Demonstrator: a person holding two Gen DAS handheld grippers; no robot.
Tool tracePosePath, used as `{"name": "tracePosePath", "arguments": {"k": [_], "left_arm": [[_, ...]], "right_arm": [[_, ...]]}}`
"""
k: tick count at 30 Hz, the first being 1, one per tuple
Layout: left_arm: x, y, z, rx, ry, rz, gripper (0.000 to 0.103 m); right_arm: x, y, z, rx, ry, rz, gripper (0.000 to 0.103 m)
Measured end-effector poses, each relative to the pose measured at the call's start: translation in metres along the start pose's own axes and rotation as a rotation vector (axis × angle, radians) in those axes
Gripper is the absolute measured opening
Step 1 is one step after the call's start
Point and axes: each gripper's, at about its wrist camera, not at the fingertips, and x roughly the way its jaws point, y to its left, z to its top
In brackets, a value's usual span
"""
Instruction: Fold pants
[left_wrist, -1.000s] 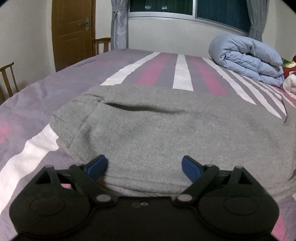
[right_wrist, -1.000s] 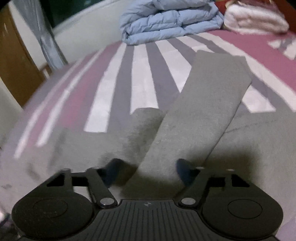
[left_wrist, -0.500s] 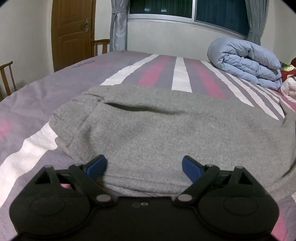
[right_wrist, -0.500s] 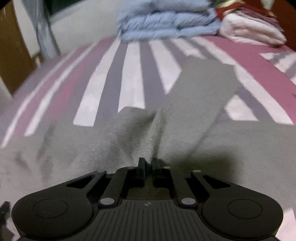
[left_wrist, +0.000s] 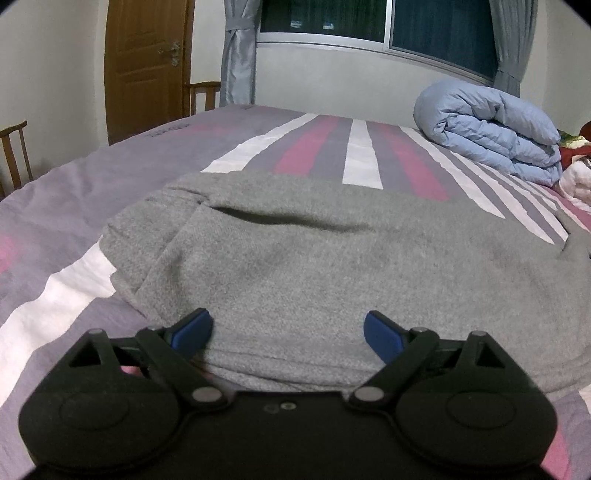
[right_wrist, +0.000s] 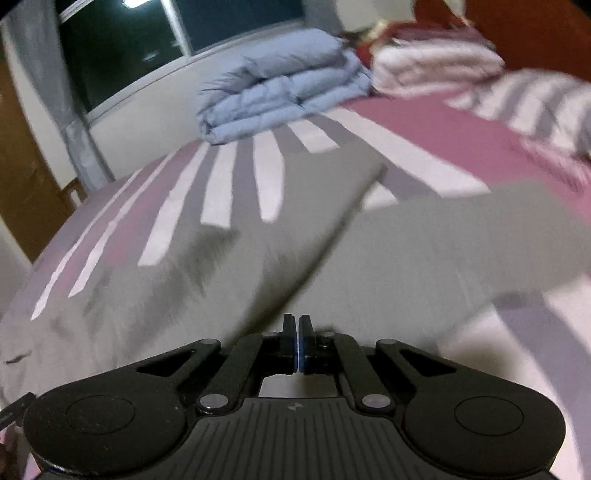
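Grey sweatpants (left_wrist: 314, 266) lie spread on the striped bed. In the left wrist view the waist end with a pocket slit fills the middle. My left gripper (left_wrist: 286, 330) is open, its blue fingertips (left_wrist: 194, 328) astride the near edge of the pants. In the right wrist view both legs (right_wrist: 295, 229) stretch away across the bed, blurred. My right gripper (right_wrist: 297, 325) is shut; its jaws stand together at the pants' near edge, and I cannot tell whether cloth is pinched between them.
A rolled light-blue duvet (left_wrist: 491, 129) lies at the bed's far right, also in the right wrist view (right_wrist: 284, 85). Pink-white folded bedding (right_wrist: 436, 70) sits beside it. A wooden door (left_wrist: 147, 62), chairs (left_wrist: 14, 155) and a curtained window (left_wrist: 369, 22) stand beyond the bed.
My right gripper went from open to shut at the pants' edge, then swung, so the legs now show lower and blurred. The left gripper stayed open and almost still.
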Motion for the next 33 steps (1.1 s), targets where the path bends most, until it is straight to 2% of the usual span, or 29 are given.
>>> {"name": "tracePosePath", "arguments": {"k": [1,2,3,4,5,7,9,12,13,14,15,18,21,25,26,27,28,29,30,33], "left_arm": [[0.0,0.0,0.0,0.002,-0.001,0.002,0.084],[0.0,-0.001,0.0,0.001,-0.001,0.002,0.084],[0.0,-0.001,0.0,0.001,-0.001,0.003,0.084],[0.0,-0.001,0.0,0.002,-0.002,0.003,0.084],[0.0,-0.001,0.0,0.004,-0.003,0.004,0.084],[-0.001,-0.002,-0.001,0.006,-0.006,0.007,0.084],[-0.001,-0.002,-0.001,0.01,-0.007,0.012,0.084],[-0.001,-0.004,-0.001,0.018,-0.009,0.019,0.084],[-0.002,-0.005,-0.002,0.02,-0.01,0.02,0.084],[-0.002,-0.005,-0.002,0.02,-0.011,0.02,0.084],[-0.002,-0.006,-0.002,0.021,-0.011,0.021,0.084],[-0.002,-0.006,-0.002,0.023,-0.013,0.021,0.084],[-0.003,-0.005,-0.003,0.022,-0.015,0.018,0.084],[-0.003,-0.005,-0.003,0.022,-0.016,0.018,0.084],[-0.003,-0.005,-0.003,0.023,-0.015,0.019,0.084],[-0.003,-0.005,-0.003,0.023,-0.015,0.018,0.084],[-0.003,-0.005,-0.003,0.022,-0.016,0.017,0.084],[-0.003,-0.005,-0.003,0.022,-0.016,0.017,0.084],[-0.003,-0.005,-0.003,0.022,-0.016,0.017,0.084],[-0.003,-0.005,-0.003,0.021,-0.016,0.016,0.084]], "right_arm": [[0.005,0.007,0.009,-0.034,-0.007,-0.012,0.006],[0.011,0.013,0.016,-0.06,0.001,-0.016,0.025],[0.02,0.02,0.022,-0.086,0.007,-0.02,0.057],[0.026,0.025,0.028,-0.119,-0.007,-0.03,0.07],[0.033,0.031,0.032,-0.17,-0.029,-0.056,0.076],[0.049,0.033,0.038,-0.236,-0.014,-0.073,0.073],[0.073,0.037,0.04,-0.292,0.037,-0.101,0.05],[0.097,0.039,0.038,-0.399,0.082,-0.184,0.047],[0.1,0.037,0.034,-0.429,0.079,-0.194,0.037],[0.101,0.033,0.03,-0.455,0.077,-0.202,0.004],[0.097,0.026,0.026,-0.439,0.074,-0.199,0.005],[0.062,-0.005,0.017,-0.269,0.018,-0.161,0.005],[0.021,-0.032,-0.008,-0.167,-0.045,-0.125,0.005],[0.013,-0.062,-0.036,-0.074,0.022,-0.096,0.007],[0.009,-0.066,-0.036,-0.06,0.007,-0.082,0.018],[0.005,-0.065,-0.033,-0.078,-0.01,-0.104,0.041],[-0.001,-0.06,-0.03,-0.106,-0.035,-0.134,0.049],[-0.007,-0.054,-0.025,-0.141,-0.078,-0.148,0.054],[-0.011,-0.047,-0.021,-0.183,-0.103,-0.13,0.054],[-0.005,-0.017,-0.003,-0.325,-0.108,-0.133,0.054]]}}
